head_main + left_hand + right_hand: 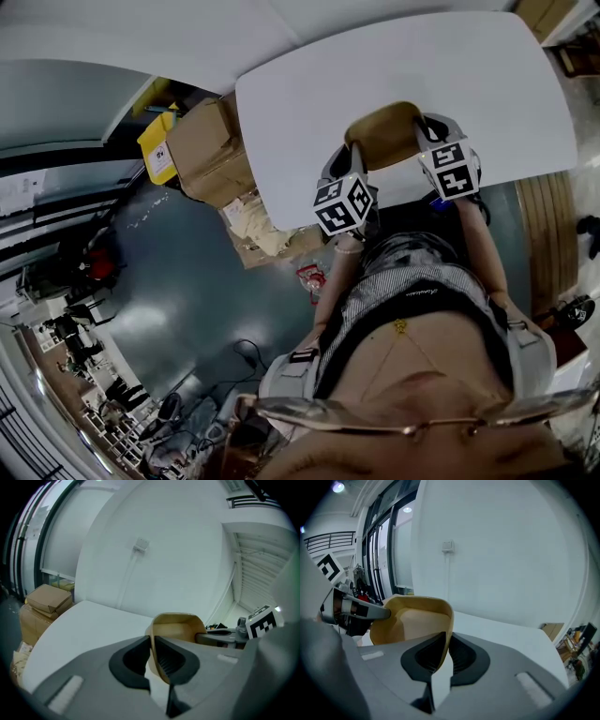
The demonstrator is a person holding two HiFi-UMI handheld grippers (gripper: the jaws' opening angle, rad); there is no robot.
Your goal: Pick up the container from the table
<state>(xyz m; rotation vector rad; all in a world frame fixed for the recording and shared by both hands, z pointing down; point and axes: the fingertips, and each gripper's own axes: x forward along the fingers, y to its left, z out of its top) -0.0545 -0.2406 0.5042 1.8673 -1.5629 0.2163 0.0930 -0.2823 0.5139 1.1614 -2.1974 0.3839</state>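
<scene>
At the near edge of the white table, our left gripper and right gripper each pinch an opposite wall of the tan container; we should raise both evenly, keeping it level.

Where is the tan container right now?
In the head view the tan container is at the near edge of the white table, between the left gripper and the right gripper, each shut on its rim.
</scene>
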